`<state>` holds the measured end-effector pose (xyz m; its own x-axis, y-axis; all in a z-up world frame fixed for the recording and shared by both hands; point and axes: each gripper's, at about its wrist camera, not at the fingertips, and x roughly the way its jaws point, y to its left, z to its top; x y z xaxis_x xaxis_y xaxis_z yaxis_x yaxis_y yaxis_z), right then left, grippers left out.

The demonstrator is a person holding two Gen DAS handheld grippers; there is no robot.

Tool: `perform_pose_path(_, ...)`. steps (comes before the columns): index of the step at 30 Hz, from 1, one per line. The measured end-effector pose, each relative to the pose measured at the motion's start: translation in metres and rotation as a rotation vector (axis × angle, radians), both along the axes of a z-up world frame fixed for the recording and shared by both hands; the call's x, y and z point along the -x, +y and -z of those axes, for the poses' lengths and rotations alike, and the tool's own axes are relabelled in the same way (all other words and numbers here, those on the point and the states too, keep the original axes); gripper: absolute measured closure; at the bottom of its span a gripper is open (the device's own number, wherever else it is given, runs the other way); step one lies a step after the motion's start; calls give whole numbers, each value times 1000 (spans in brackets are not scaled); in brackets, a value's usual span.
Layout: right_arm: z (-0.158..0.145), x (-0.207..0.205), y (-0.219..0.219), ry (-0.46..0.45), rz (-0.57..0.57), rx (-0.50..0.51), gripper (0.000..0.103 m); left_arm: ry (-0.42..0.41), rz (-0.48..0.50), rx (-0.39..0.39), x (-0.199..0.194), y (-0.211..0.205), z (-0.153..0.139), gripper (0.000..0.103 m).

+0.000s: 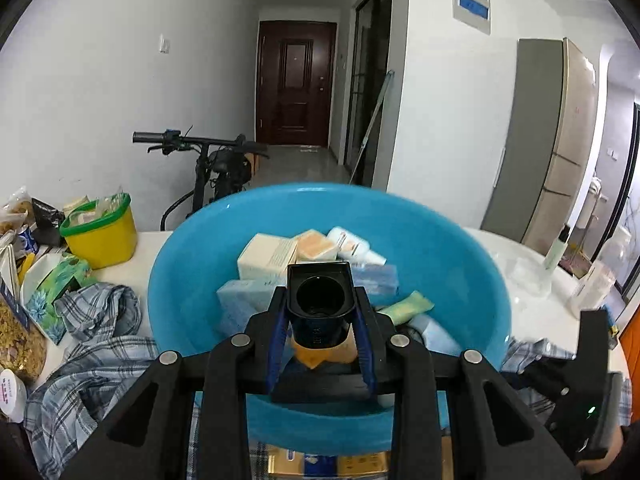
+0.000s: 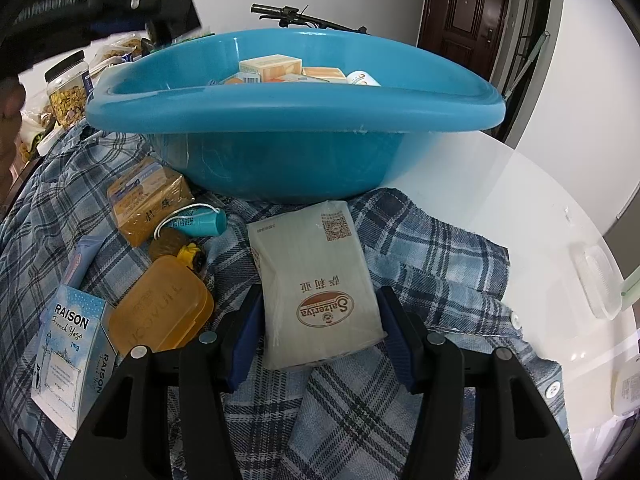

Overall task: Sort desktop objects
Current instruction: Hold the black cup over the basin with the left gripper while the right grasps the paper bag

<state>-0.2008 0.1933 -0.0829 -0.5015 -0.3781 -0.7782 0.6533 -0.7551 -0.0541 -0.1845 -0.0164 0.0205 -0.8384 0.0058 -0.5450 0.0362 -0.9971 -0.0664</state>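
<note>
Two handheld black tools, blue finger pads, silver pivot screws.

Left tool [image 1: 322, 320]: matte black plastic linkage arms with triangular cut-outs, four round silver screw heads in a row, ribbed blue pads lining the inner fingers. Right tool [image 2: 320, 334]: same build, black arms, four silver screws, blue pads. In the left wrist view the other tool's black body shows at the right edge with a small green light; a dark sleeve edge sits beside it. White lettering on the black body at top left of the right wrist view, unreadable.
</note>
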Motion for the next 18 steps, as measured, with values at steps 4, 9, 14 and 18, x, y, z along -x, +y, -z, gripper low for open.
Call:
perform_pose_path(4,0,0,0,-12,0,9,48,3,12,13,-3,2,1,70)
perform_pose_path(9,0,0,1,-12,0,9,48,24,26,46,-9,10,-3,70)
perform_pose_path(14,0,-2,0,-11,0,8,48,20,49,47,-10,13,-1,70)
perform_pose_path(18,-2,-4,1,-7,4,16,49,6,61,49,-11,16,2,70)
